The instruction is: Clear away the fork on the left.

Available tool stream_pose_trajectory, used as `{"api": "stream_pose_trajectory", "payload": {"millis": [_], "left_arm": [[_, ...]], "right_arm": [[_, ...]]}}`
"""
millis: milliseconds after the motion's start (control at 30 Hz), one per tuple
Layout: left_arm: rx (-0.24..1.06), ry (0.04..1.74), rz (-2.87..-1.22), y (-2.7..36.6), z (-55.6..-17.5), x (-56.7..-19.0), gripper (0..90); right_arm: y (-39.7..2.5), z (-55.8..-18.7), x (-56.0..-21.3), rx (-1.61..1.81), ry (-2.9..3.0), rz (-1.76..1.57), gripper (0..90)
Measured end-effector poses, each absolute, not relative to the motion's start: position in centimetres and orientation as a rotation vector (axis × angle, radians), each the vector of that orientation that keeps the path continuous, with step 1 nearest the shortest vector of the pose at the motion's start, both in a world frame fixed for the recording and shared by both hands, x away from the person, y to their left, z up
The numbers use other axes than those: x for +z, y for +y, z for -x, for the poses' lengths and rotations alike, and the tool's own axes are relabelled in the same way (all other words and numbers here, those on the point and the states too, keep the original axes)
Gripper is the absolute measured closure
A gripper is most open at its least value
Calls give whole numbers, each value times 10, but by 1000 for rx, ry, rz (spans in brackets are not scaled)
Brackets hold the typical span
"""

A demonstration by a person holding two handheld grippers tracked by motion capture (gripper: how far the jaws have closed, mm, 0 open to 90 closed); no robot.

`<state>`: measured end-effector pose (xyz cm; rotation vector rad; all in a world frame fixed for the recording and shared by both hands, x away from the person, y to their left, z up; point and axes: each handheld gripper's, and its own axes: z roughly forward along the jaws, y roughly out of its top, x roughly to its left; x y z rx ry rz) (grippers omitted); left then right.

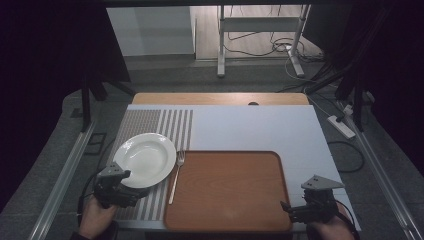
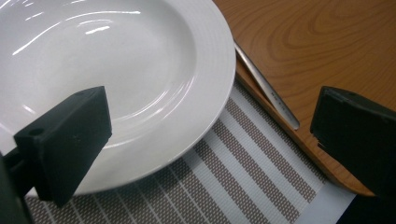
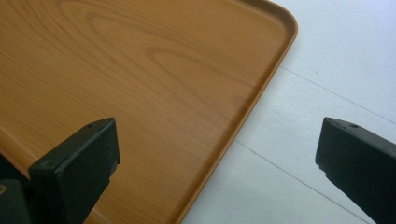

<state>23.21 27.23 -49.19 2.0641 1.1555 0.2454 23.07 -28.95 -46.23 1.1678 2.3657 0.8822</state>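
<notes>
L tongs open over plate rim.

Left gripper at table's near-left corner, held in left hand, fingers spread wide, gripping nothing. Right gripper at near-right corner in right hand, fingers likewise wide apart, empty.

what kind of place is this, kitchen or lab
Most likely a lab or recording room staged as a table setting: a white plate, fork and wooden tray lie on a table, with dark curtains, loose floor cables and a power strip around it.
</notes>
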Motion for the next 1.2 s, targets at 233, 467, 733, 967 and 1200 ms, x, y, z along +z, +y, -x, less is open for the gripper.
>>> {"api": "stream_pose_trajectory", "payload": {"millis": [233, 467, 733, 967, 1200], "left_arm": [[283, 1163, -2043, 278, -223, -489, 0], [297, 1179, -2060, 280, -216, -488, 0], [287, 1201, -2053, 285, -209, -487, 0], [313, 1229, -2048, 289, -202, -486, 0], [316, 1230, -2054, 289, -202, -486, 0]], "right_arm": [[-289, -231, -462, 881, 2366, -1172, 4], [-289, -231, -462, 882, 2365, -1175, 4], [-290, -232, -462, 885, 2363, -1183, 3], [-289, -232, -462, 875, 2365, -1182, 4], [-289, -231, -463, 867, 2365, -1180, 4]]}}
